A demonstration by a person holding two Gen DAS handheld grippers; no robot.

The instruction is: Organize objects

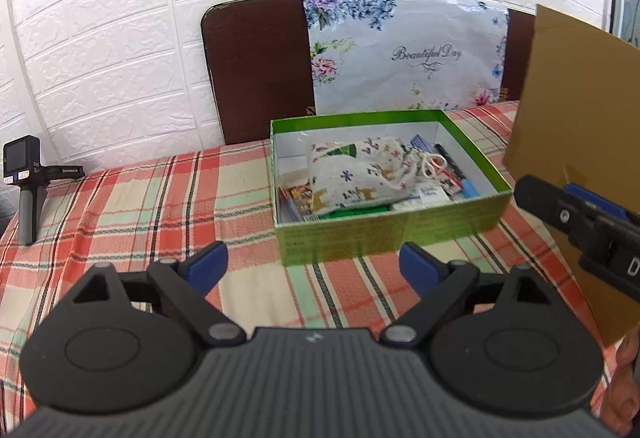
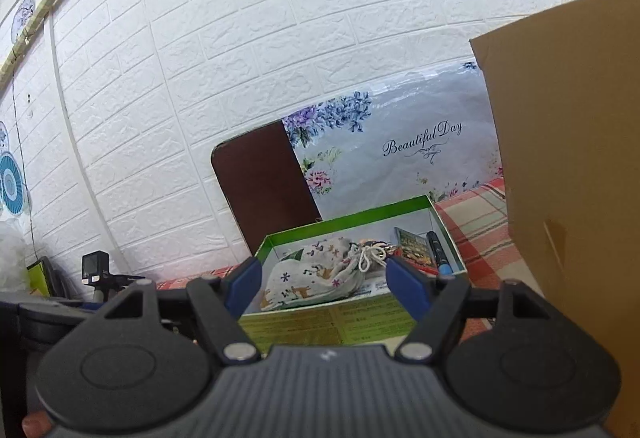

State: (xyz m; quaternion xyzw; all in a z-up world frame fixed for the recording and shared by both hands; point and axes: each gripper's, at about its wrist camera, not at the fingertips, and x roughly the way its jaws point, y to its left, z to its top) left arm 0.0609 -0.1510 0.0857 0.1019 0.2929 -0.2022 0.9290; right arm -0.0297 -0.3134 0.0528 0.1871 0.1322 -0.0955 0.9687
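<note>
Hovering above the near part of the surface (image 1: 120, 205), which is covered by a red, green and cream plaid cloth, the left gripper (image 1: 313, 266) has its blue-padded fingers (image 1: 208, 264) spread wide with nothing between them. Just beyond it, towards the middle of the surface, sits the open green cardboard box (image 1: 384, 234) with a white inside. A white drawstring pouch (image 1: 356, 169) printed with small reindeer and stars lies across the box, its cord knotted at the right end. Around and under the pouch are a few small packets and cards and a dark pen-like item along the right wall; their details are too small to tell. Off the box's right side, the right gripper (image 1: 576, 213) reaches in from the right edge of the left wrist view, in front of a flat brown cardboard sheet (image 1: 576, 117) that stands tilted over the right end of the surface; whether the sheet is pinched I cannot tell. In the right wrist view the right fingers (image 2: 244, 288) are spread, with the box and pouch seen through the gap and the sheet off to the right side. At the left edge stands a small black camera on a grey handle (image 1: 24, 177). At the far edge, a dark brown board (image 1: 256, 69) and a flowered "Beautiful Day" bag (image 1: 404, 53) lean against a white brick-pattern wall (image 1: 120, 17).
</note>
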